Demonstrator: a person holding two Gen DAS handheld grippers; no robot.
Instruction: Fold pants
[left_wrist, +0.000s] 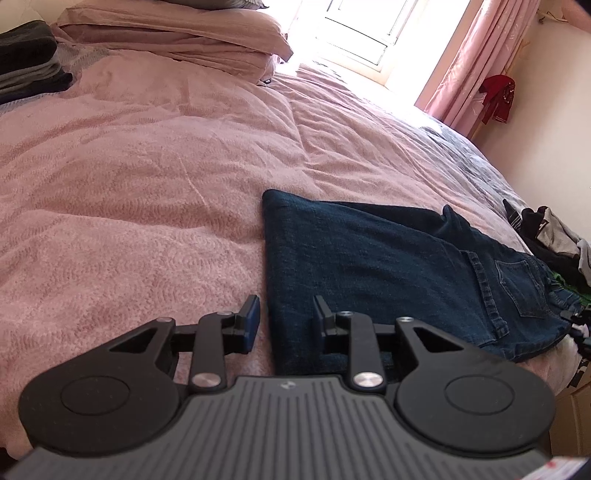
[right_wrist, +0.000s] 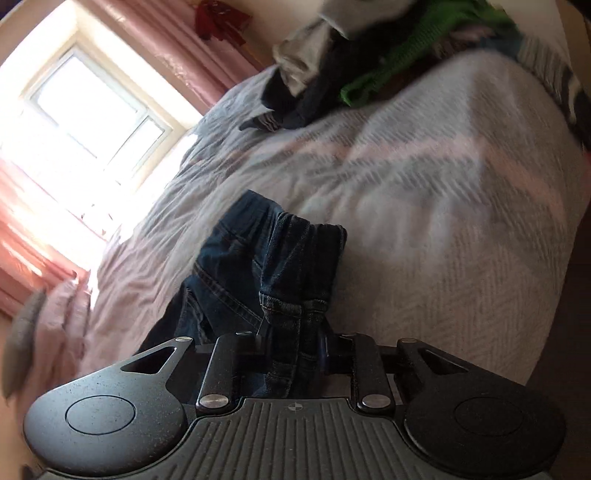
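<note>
Dark blue jeans (left_wrist: 388, 266) lie folded on the pink bedspread (left_wrist: 129, 184), back pocket showing towards the right. My left gripper (left_wrist: 284, 321) stands open just above the jeans' near left edge, one finger over the bedspread and one over the denim, holding nothing. In the right wrist view the jeans (right_wrist: 273, 266) bunch up at the waistband end, and my right gripper (right_wrist: 293, 343) is shut on that denim, with hems and seams gathered between its fingers. The right wrist view is motion-blurred.
Folded pink bedding (left_wrist: 177, 33) and a stack of dark folded clothes (left_wrist: 29, 62) sit at the head of the bed. A pile of mixed clothes (right_wrist: 369, 55), some green, lies near the far edge. A bright window (right_wrist: 92, 107) with pink curtains (left_wrist: 476, 62) lights the room.
</note>
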